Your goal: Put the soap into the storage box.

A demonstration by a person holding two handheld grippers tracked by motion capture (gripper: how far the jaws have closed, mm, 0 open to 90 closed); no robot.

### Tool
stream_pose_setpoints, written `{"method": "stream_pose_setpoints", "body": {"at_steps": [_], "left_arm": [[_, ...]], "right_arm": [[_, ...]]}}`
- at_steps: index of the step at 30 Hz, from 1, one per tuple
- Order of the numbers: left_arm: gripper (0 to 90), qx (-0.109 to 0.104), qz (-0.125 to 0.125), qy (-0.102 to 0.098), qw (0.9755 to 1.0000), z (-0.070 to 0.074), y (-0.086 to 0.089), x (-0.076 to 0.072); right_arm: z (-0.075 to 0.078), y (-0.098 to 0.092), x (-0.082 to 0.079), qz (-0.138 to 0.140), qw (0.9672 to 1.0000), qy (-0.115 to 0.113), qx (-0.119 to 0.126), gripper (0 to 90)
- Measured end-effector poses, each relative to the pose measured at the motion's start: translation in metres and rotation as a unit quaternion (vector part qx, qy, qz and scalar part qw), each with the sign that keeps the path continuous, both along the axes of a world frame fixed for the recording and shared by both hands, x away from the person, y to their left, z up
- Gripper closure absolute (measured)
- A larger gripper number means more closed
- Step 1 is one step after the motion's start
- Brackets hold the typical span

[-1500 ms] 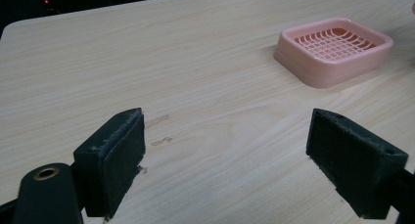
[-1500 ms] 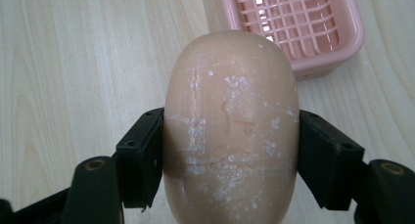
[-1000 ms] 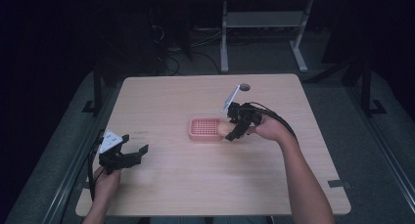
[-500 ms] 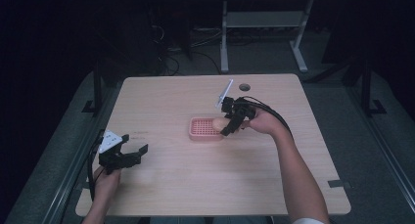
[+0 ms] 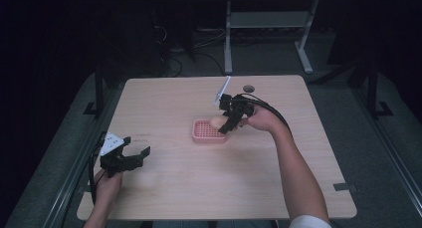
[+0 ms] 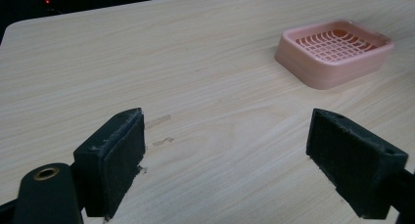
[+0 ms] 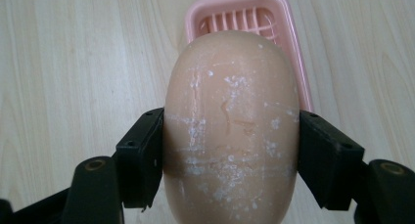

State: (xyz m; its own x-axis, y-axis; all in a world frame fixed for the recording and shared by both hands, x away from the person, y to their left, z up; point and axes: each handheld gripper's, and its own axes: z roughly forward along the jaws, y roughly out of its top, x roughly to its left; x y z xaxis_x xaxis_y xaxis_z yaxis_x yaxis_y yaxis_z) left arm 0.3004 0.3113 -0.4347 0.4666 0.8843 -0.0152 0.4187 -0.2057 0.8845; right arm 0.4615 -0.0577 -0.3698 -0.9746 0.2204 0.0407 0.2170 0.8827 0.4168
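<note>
**Soap bar held over the pink dish**

The right gripper [image 5: 225, 124] pinches a smooth, peach-coloured oval bar of soap [image 7: 231, 126], streaked with dry white residue; in the right gripper view its two black jaws press against the bar's flanks, one on each side. The bar hangs just above the near end of a pink plastic soap dish with a slotted grid floor [image 5: 209, 132], and in the high view the soap [image 5: 217, 122] sits at the dish's right edge, over it rather than in it. The person's right hand [image 5: 261, 119] carries the gripper, forearm reaching in from the lower right, a black cable looping off the back.

The left gripper [image 5: 140, 155] rests low at the table's near-left corner, jaws spread wide with nothing between them. In the left gripper view bare wood shows between the pads [image 6: 116, 158], and the soap dish [image 6: 334, 52] lies well apart, up and to the right.

Both stand on a light wooden table [image 5: 174, 98] with a small round hole [image 5: 247, 88] near its far edge.
</note>
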Motion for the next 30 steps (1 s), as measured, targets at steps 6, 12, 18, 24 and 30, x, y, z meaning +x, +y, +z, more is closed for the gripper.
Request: {"method": "stream_pose_setpoints", "body": {"at_steps": [6, 12, 18, 24, 30], "left_arm": [[14.2, 0.000, 0.000, -0.001, 1.0000, 0.000, 0.000, 0.000], [14.2, 0.001, -0.001, 0.000, 1.0000, 0.000, -0.001, 0.000], [14.2, 0.002, -0.002, 0.001, 1.0000, 0.000, -0.001, 0.001], [14.2, 0.001, -0.002, 0.000, 1.0000, 0.001, -0.001, 0.000], [14.2, -0.002, -0.002, 0.001, 1.0000, 0.000, -0.001, 0.000]], "right_arm": [[0.003, 0.012, 0.004, 0.010, 0.9999, -0.004, -0.012, 31.9], [0.004, 0.019, 0.006, 0.016, 0.9998, -0.007, -0.011, 31.9], [0.002, 0.030, 0.010, 0.022, 0.9997, -0.003, -0.013, 31.9], [-0.004, 0.039, 0.014, 0.026, 0.9993, -0.002, -0.026, 31.9], [-0.015, 0.044, 0.020, 0.026, 0.9990, 0.009, -0.036, 31.9]]}}
